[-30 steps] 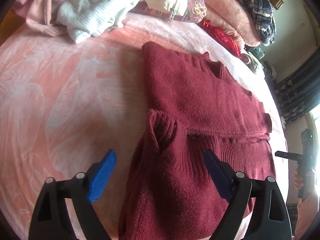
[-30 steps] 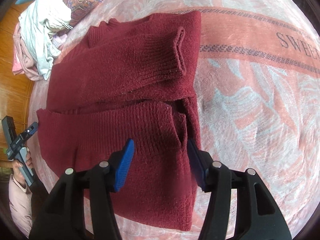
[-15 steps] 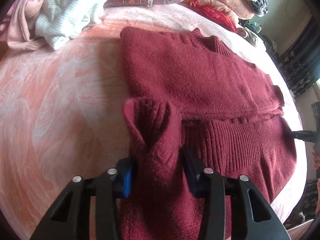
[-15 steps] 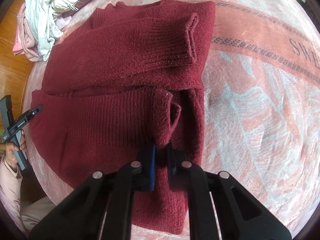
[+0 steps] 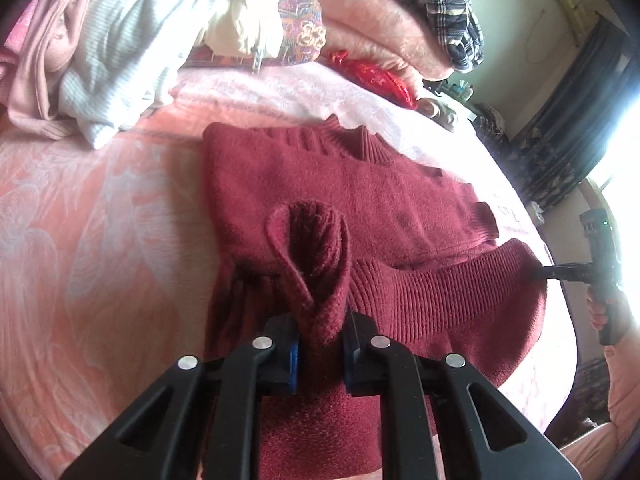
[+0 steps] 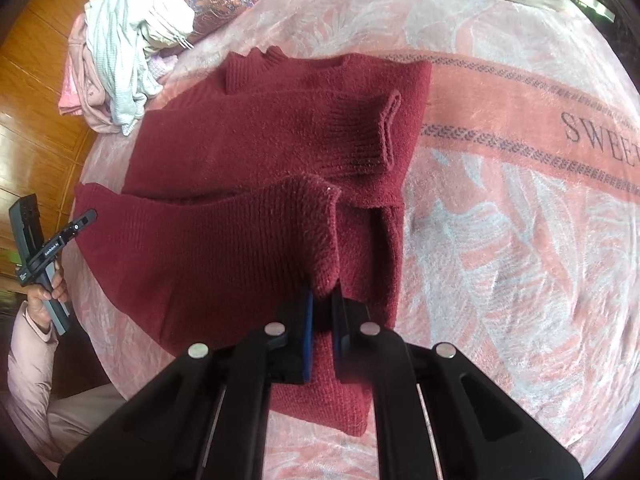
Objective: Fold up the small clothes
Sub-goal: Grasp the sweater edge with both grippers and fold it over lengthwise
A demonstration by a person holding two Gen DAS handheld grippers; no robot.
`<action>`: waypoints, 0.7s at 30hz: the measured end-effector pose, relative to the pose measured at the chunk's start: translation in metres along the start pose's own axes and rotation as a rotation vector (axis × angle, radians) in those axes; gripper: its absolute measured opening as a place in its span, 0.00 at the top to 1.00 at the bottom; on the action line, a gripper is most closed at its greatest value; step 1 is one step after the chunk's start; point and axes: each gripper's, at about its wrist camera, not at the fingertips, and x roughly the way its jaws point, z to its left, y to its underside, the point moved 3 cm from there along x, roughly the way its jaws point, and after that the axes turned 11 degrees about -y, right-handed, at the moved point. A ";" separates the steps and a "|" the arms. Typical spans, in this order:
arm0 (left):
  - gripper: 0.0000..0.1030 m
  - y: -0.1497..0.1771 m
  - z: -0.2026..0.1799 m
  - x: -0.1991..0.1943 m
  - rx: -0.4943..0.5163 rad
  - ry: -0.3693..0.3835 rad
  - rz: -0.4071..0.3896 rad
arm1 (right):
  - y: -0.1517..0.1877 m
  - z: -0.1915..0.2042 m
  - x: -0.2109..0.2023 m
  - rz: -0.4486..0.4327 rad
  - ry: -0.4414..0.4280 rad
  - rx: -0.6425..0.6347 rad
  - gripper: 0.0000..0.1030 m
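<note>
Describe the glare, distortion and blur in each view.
Left wrist view: the window at the right edge is blown out white, washing over the right gripper; fisheye bends the bed into a dome; the red sweater stays sharp. Right wrist view: even daylight, no glare; the blanket's lettering curves with the lens; the near gripper fingers are slightly soft.

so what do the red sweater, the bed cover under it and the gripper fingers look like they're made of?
Red sweater: thick matte knit, probably wool or acrylic; ribbed cuff and hem, fuzzy surface.
Bed cover: plush fleece-like blanket; short pile with an embossed leaf pattern and a slight sheen.
Gripper fingers: rigid matte black plastic with metal pins; the blue pads look like rubber or textured plastic, cannot tell which.
</note>
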 end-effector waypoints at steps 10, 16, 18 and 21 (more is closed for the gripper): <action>0.85 -0.057 0.010 -0.030 -0.137 0.024 -0.185 | -0.040 0.005 -0.051 -0.196 -0.057 0.015 0.94; 0.85 -0.112 0.010 -0.010 -0.146 -0.028 -0.233 | -0.099 -0.002 -0.043 -0.235 -0.019 0.027 0.94; 0.85 -0.132 0.012 0.002 -0.148 -0.053 -0.242 | -0.121 -0.006 -0.038 -0.236 0.009 0.025 0.94; 0.85 -0.161 0.016 0.026 -0.158 -0.085 -0.247 | -0.155 -0.016 -0.028 -0.240 0.033 0.040 0.94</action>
